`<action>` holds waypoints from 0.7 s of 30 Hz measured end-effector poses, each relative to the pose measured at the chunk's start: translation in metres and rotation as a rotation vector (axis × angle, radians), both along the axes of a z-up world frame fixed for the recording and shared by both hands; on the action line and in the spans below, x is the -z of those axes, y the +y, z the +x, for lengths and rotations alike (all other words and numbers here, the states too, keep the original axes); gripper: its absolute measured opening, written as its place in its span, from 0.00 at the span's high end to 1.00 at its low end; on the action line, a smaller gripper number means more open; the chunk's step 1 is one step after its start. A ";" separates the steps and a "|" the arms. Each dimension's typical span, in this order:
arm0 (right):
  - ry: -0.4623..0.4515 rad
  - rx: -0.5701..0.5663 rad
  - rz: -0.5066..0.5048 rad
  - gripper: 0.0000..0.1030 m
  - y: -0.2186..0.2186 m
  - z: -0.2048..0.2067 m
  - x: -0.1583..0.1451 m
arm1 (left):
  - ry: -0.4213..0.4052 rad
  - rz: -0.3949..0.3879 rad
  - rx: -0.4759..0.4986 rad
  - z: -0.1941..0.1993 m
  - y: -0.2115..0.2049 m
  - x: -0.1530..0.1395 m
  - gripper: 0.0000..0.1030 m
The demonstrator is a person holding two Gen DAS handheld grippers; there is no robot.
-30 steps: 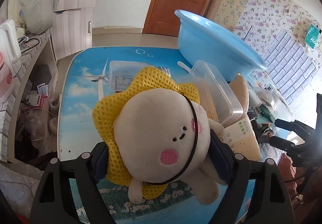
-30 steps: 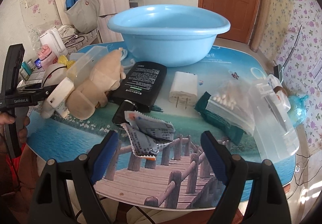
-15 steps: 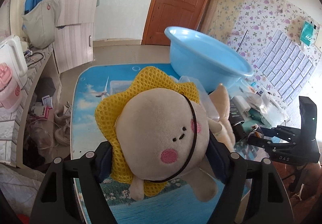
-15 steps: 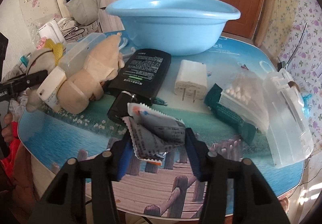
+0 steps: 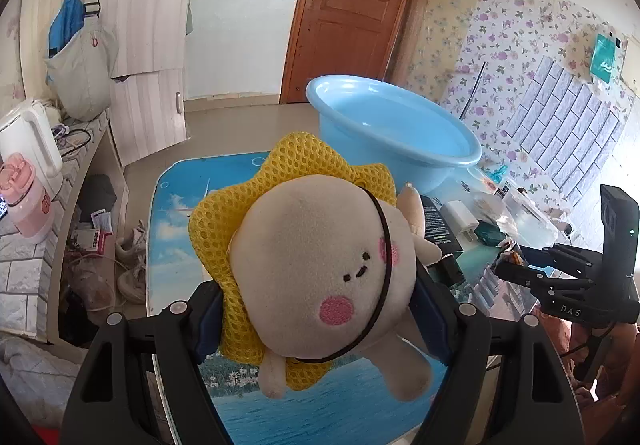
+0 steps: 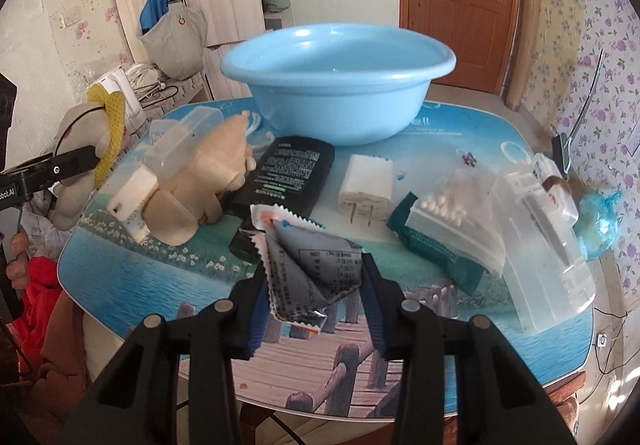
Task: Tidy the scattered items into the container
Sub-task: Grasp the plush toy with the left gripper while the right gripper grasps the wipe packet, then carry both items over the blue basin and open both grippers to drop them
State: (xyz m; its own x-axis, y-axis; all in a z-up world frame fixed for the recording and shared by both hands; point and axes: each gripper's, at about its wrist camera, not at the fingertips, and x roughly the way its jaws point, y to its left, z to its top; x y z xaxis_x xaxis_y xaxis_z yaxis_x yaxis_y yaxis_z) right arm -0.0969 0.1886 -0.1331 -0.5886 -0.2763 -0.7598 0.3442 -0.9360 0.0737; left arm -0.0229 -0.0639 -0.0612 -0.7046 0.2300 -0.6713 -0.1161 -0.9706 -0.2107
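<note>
My left gripper (image 5: 316,309) is shut on a cream plush toy with a yellow mesh frill (image 5: 316,257) and holds it above the table's left end; it also shows in the right wrist view (image 6: 80,149). My right gripper (image 6: 314,285) is shut on a crumpled grey foil packet (image 6: 312,265), lifted just off the table. The blue basin (image 6: 340,93) stands empty at the table's far side, beyond both grippers; it also shows in the left wrist view (image 5: 392,137).
On the table (image 6: 200,277) lie a tan plush toy (image 6: 204,185), a black power bank (image 6: 292,173), a white charger (image 6: 366,185), a cotton-swab pack (image 6: 448,221), a green packet (image 6: 432,249) and clear plastic boxes (image 6: 540,241). A kettle (image 5: 28,141) stands on the left counter.
My right gripper has closed on the foil packet and lifted it. My left gripper has risen with the plush toy and swung toward the basin.
</note>
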 end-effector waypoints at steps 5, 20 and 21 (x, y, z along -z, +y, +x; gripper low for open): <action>0.017 -0.009 -0.018 0.62 0.003 0.002 -0.005 | -0.001 -0.010 -0.002 0.000 0.005 -0.002 0.24; 0.103 -0.064 -0.069 0.63 0.000 -0.001 -0.041 | 0.045 -0.040 0.030 -0.017 0.016 -0.029 0.23; 0.114 -0.066 -0.070 0.63 0.000 -0.003 -0.045 | 0.046 -0.038 0.035 -0.019 0.017 -0.030 0.23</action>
State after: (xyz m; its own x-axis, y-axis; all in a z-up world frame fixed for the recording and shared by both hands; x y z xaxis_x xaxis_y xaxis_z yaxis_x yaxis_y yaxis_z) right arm -0.0997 0.1885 -0.0880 -0.6484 -0.3674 -0.6668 0.4151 -0.9048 0.0949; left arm -0.0424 -0.0471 -0.0312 -0.7270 0.2299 -0.6470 -0.1590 -0.9730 -0.1671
